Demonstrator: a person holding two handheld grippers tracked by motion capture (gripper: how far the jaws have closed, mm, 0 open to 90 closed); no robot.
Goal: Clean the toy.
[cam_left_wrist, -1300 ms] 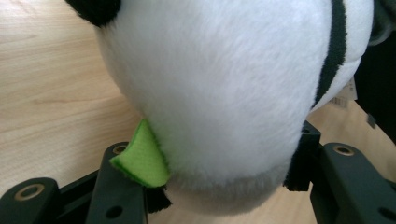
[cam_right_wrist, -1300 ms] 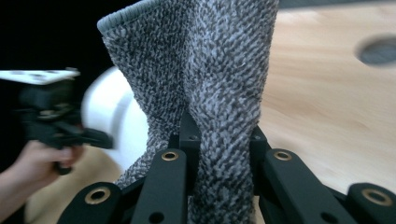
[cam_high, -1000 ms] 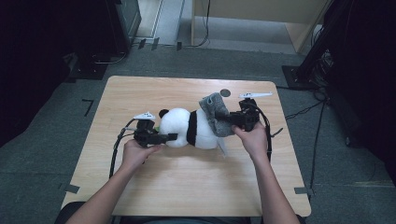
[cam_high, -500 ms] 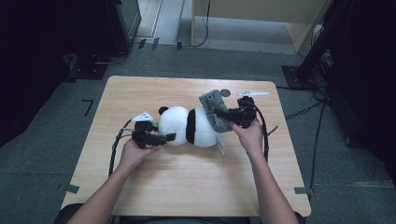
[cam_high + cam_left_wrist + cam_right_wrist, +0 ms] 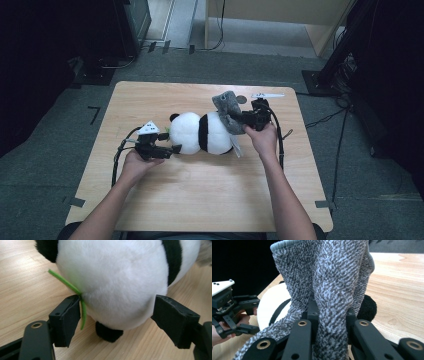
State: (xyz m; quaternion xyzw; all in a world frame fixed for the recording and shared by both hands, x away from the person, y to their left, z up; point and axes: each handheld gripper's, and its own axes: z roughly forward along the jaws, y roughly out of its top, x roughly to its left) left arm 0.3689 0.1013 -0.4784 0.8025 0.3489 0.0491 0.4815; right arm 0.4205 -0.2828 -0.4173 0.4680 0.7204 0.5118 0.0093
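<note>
A black-and-white panda plush (image 5: 202,132) lies on its side in the middle of the wooden table (image 5: 200,200). My left gripper (image 5: 172,149) is open, its jaws standing either side of the panda's white head (image 5: 120,277). A thin green strand (image 5: 67,286) on the plush touches one jaw. My right gripper (image 5: 240,119) is shut on a grey knitted cloth (image 5: 225,105) and holds it up over the panda's rear end. In the right gripper view the cloth (image 5: 332,277) drapes over both jaws of that gripper (image 5: 329,315), with the panda (image 5: 272,305) behind it.
A small white piece (image 5: 267,95) and a grey disc (image 5: 241,99) lie near the table's far right edge. Cables trail from both grippers across the table. Bare wood (image 5: 210,200) spreads in front of the plush. Dark furniture stands beyond the table.
My right gripper has drawn the grey cloth slightly up and toward the far edge. The left gripper and the panda have barely moved.
</note>
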